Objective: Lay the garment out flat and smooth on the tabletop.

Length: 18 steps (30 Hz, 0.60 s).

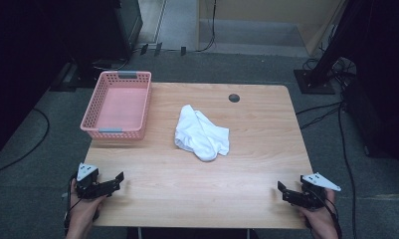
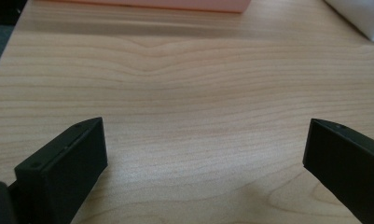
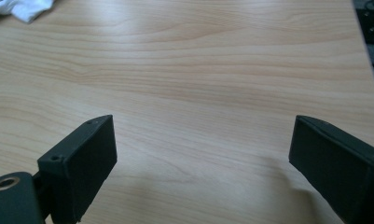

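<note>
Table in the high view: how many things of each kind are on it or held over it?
White cloth: 1
Pink basket: 1
Handheld grippers: 2, the left gripper and the right gripper, both open and empty
Total: 4, all on or at the wooden table

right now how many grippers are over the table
2: the left gripper at the near left corner, the right gripper at the near right corner, both open and empty.

Your crumpled white cloth [image 1: 202,133] lies mid-worktop [image 1: 256,164]; the pink plastic basket [image 1: 118,104] sits left of it, at the far-left corner.
</note>
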{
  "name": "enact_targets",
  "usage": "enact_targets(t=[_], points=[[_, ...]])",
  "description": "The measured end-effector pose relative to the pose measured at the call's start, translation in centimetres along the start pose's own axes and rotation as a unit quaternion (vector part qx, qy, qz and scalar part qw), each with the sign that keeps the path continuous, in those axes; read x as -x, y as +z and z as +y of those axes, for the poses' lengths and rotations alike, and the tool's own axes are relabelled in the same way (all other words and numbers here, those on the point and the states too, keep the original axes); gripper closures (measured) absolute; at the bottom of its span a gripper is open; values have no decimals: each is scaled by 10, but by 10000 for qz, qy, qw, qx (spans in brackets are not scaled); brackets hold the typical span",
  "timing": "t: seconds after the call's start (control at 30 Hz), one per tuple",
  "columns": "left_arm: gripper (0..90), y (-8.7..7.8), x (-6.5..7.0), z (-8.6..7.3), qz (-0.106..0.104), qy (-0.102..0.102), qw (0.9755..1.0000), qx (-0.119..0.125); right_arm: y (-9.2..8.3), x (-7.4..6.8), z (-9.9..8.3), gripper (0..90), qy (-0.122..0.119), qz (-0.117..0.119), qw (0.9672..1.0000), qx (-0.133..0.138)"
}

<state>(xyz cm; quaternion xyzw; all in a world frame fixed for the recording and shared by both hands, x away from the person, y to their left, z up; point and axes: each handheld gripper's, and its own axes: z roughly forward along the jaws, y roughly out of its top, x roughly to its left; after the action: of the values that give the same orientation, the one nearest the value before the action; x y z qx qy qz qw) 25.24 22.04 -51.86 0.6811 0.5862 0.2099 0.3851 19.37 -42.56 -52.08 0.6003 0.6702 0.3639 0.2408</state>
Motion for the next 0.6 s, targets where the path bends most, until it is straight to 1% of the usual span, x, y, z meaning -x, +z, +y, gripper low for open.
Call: enact_targets(t=[0.03,0.07,0.17,0.27,0.37,0.6], points=[[0,0,0,-1,-28,-20,10000,-37,-2,4,-1,77,118,-36,9999,40],[0,-1,0,-1,-39,-21,10000,-51,-4,5,-1,77,172,-49,9998,50],[0,0,-1,-1,-54,-36,10000,-71,-6,8,-1,78,258,-68,9996,97],[0,0,-1,-1,-58,-57,9999,-85,-6,8,-1,80,281,-104,9995,129],[0,0,-1,-1,-64,-74,9999,-82,-5,7,-1,80,247,-126,9995,124],[0,-1,1,-1,-21,12,10000,-13,-3,6,-1,81,198,-149,9997,83]])
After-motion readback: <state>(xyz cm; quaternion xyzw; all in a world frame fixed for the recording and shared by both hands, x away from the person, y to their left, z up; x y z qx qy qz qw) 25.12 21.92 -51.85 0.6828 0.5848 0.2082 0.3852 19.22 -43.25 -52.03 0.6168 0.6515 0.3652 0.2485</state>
